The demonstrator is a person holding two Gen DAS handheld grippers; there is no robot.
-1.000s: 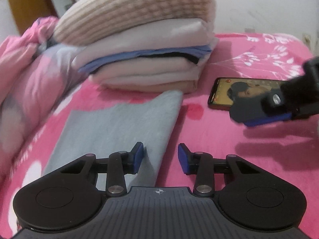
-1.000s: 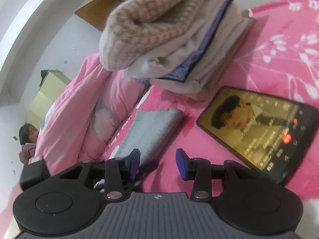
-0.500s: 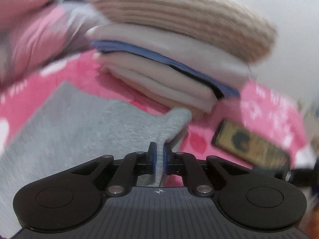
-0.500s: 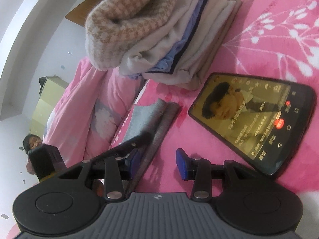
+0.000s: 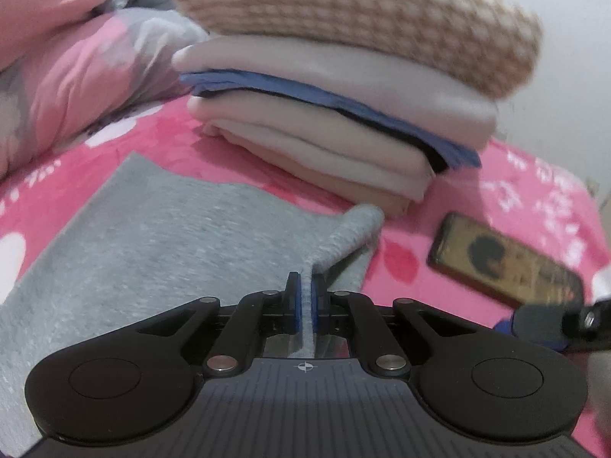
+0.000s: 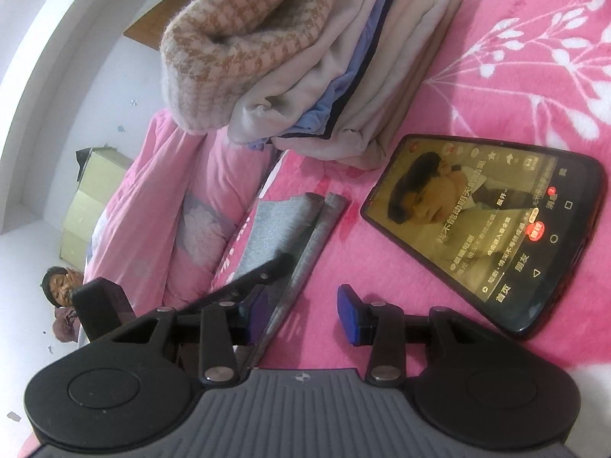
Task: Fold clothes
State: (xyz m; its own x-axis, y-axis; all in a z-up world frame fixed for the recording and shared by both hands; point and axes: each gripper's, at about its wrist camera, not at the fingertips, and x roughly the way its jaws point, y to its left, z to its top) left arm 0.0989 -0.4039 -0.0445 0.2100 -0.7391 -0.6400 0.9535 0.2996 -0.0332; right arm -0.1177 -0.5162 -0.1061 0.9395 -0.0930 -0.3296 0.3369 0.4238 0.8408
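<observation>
a pink bedspread [image 5: 534,191] holds a stack of folded clothes [image 5: 343,114] beside a phone [image 6: 485,229]. the grey garment [image 5: 152,248] lies flat, not yet folded; the left gripper [image 5: 304,305] pinches its edge, while the right gripper [image 6: 301,316] hangs released.

phone [image 6: 485,236] screen with rotated Chinese caption and button text, too tilted to read surely

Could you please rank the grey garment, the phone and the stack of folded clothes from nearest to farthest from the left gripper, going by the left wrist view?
1. Grey garment: clamped in the left gripper.
2. Phone: to the right, on the pink bedspread.
3. Stack of folded clothes: behind, at the back.
</observation>
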